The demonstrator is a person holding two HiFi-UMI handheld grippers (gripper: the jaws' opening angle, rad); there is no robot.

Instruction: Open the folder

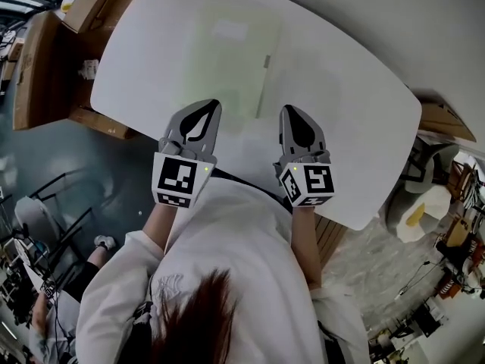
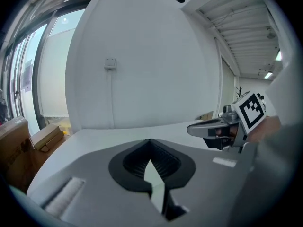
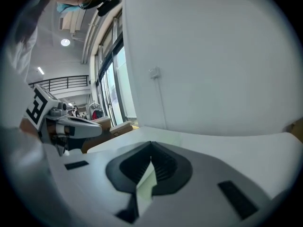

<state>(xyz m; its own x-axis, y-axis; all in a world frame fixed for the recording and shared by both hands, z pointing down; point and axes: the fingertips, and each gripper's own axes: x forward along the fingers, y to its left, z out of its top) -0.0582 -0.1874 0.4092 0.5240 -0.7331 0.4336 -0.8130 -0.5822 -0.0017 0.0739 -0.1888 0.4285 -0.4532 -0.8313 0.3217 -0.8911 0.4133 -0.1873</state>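
Note:
A pale green see-through folder (image 1: pixel 223 63) lies flat and closed on the white table (image 1: pixel 356 120), with a white label near its far end and a small tab on its right edge. My left gripper (image 1: pixel 214 105) hovers at the folder's near edge, jaws shut with nothing between them (image 2: pixel 150 140). My right gripper (image 1: pixel 290 110) is just right of the folder's near corner; its jaws are shut and empty too (image 3: pixel 151 143). Both point forward and slightly down over the table. Each gripper shows in the other's view.
Cardboard boxes (image 1: pixel 38 67) stand on the floor to the left of the table, and another box (image 1: pixel 91 2) sits at the far left corner. The table's near edge runs just under the grippers. A white wall rises behind the table (image 2: pixel 142 56).

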